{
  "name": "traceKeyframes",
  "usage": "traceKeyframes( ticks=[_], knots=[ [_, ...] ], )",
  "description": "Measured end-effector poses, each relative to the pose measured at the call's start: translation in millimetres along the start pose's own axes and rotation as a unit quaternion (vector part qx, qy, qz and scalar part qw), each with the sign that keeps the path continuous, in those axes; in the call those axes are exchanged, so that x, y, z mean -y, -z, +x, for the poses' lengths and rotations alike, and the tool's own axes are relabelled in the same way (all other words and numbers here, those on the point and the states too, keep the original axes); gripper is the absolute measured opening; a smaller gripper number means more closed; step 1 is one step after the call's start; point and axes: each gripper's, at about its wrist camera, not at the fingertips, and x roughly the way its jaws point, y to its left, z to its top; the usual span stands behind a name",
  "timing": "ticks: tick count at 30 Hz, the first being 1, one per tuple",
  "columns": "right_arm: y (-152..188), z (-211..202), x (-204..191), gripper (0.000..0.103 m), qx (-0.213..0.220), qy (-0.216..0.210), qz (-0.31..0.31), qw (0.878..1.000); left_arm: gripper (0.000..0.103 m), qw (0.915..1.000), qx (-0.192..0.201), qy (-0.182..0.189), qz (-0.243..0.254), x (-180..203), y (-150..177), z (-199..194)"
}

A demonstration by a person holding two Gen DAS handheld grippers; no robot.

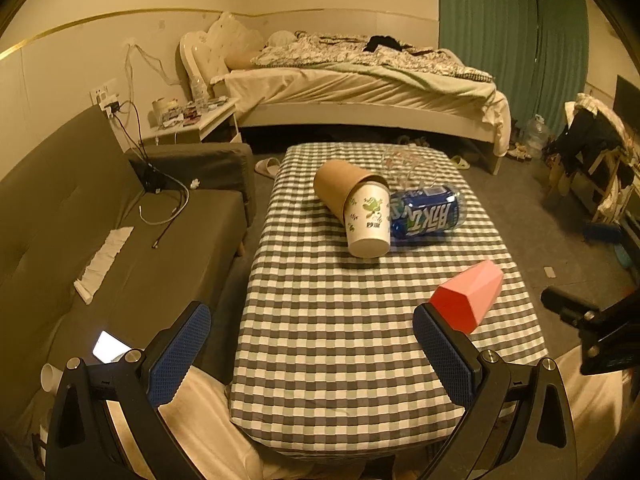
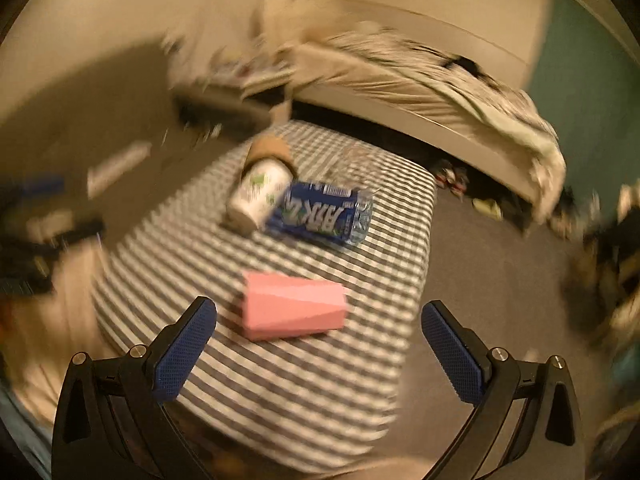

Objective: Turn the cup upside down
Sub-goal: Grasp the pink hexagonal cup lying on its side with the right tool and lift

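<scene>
Right wrist view, blurred: the right gripper has its fingers spread wide, holding nothing, with the pink cup lying on its side on the table just ahead between them. Left gripper is likewise open; the cup lies just beyond its right finger.

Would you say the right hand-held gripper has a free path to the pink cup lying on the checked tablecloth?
Probably yes. The right hand-held gripper is open and the pink cup lies on its side just ahead of it, nothing between them; the paper cups and blue bottle lie farther back.
</scene>
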Motion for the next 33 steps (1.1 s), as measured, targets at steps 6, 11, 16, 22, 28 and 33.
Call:
traceKeyframes(
  ticks=[6,11,16,22,28,33],
  knots=[
    [9,59,-15,0.103,-0.067,-0.011,-0.222,0.973,0.103,0.9996,-0.028,-0.011,0.000,3,-1,26],
    [13,95,-32,0.102,-0.083,-0.043,-0.325,0.941,0.103,0.9988,-0.046,-0.018,-0.002,2,-2,48],
    [7,124,-46,0.102,-0.091,-0.077,-0.347,0.930,0.103,0.9977,-0.065,-0.017,-0.007,-2,-5,69],
    [-5,145,-58,0.087,-0.110,-0.089,-0.334,0.932,0.103,0.9971,-0.075,-0.008,-0.006,-5,-4,82],
    [-33,152,-55,0.066,-0.153,-0.095,-0.231,0.956,0.103,0.9978,-0.065,0.003,-0.015,-14,-2,80],
    [-44,151,-54,0.063,-0.187,-0.101,-0.114,0.970,0.103,0.9977,-0.057,0.018,-0.033,-31,2,71]
  ],
)
